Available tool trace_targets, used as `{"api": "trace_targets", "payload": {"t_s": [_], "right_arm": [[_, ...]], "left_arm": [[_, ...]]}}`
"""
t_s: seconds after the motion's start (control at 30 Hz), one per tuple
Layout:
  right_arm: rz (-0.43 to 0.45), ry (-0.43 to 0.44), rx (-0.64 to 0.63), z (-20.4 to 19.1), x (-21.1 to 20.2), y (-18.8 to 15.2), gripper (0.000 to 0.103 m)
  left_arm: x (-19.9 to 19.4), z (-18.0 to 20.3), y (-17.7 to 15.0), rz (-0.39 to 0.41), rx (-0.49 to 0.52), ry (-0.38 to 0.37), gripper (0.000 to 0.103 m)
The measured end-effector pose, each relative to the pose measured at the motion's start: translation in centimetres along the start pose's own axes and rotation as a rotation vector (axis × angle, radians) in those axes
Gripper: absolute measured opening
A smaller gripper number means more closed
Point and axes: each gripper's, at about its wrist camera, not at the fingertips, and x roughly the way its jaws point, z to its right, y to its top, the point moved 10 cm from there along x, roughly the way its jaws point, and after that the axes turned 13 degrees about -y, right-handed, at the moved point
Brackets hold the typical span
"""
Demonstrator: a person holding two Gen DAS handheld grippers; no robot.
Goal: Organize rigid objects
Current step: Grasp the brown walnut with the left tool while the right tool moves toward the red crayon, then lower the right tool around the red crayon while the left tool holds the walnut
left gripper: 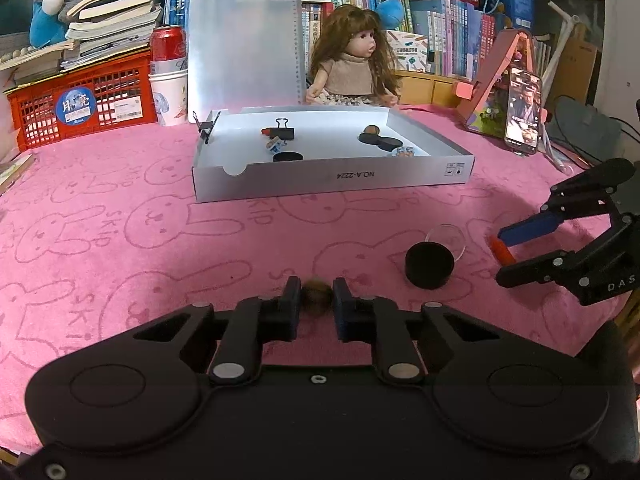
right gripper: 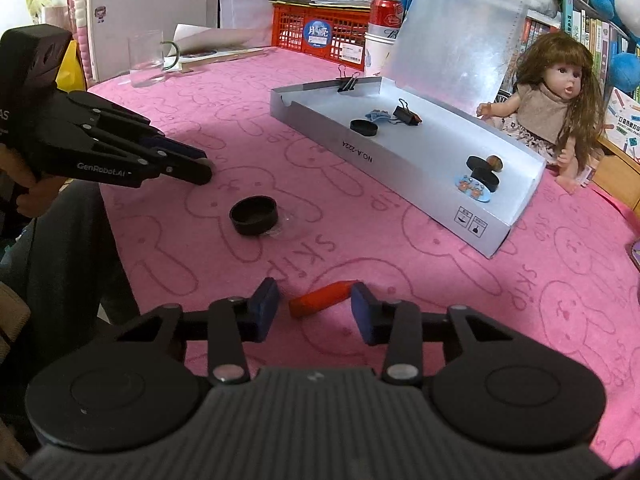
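My left gripper (left gripper: 317,297) is shut on a small brown nut-like ball (left gripper: 317,298), low over the pink cloth. My right gripper (right gripper: 315,306) is open, its fingers on either side of an orange-red stick (right gripper: 323,298) lying on the cloth; it also shows in the left wrist view (left gripper: 505,257). A black round lid (left gripper: 429,265) with a clear disc (left gripper: 447,237) behind it lies between the grippers. The grey shallow box (left gripper: 332,182) holds binder clips (left gripper: 285,130), black discs (left gripper: 288,157), a brown ball (left gripper: 371,130) and small blue trinkets (right gripper: 473,186).
A doll (left gripper: 356,68) sits behind the box, beside its raised translucent lid (left gripper: 244,40). A phone on a stand (left gripper: 522,110) is at the right, a red crate (left gripper: 80,104) and a can on stacked cups (left gripper: 168,76) at the left. A glass mug (right gripper: 146,58) stands far left.
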Motion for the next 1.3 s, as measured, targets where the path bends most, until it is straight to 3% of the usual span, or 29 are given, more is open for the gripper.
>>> {"api": "trace_targets", "payload": {"t_s": [0.07, 0.23, 0.5, 0.67, 0.87, 1.1, 1.3], "right_arm": [[-0.014, -0.004, 0.007, 0.5, 0.3, 0.1, 0.066], [-0.043, -0.039, 0.007, 1.7, 0.2, -0.3, 0.067], [-0.077, -0.209, 0.033, 4.4, -0.6, -1.7, 0.068], [-0.1, -0.313, 0.162, 5.8, -1.1, -2.3, 0.069], [-0.007, -0.297, 0.471, 4.5, -3.0, -2.4, 0.069], [0.077, -0.419, 0.509, 1.5, -1.9, -1.3, 0.07], [0.066, -0.495, 0.554, 1.0, -0.5, -1.8, 0.071]], "left_arm": [[0.0, 0.0, 0.0, 0.0, 0.001, 0.0, 0.016], [-0.1, 0.0, 0.1, 0.006, -0.003, -0.001, 0.016], [0.0, -0.4, 0.2, 0.008, -0.015, -0.003, 0.016], [0.1, -0.5, 0.3, 0.021, -0.023, -0.005, 0.016], [0.1, -0.6, 0.4, 0.043, -0.032, 0.001, 0.016], [-0.2, -0.3, 0.7, 0.074, -0.03, 0.03, 0.016], [-0.3, 0.3, 1.1, 0.093, -0.012, 0.049, 0.016]]}}
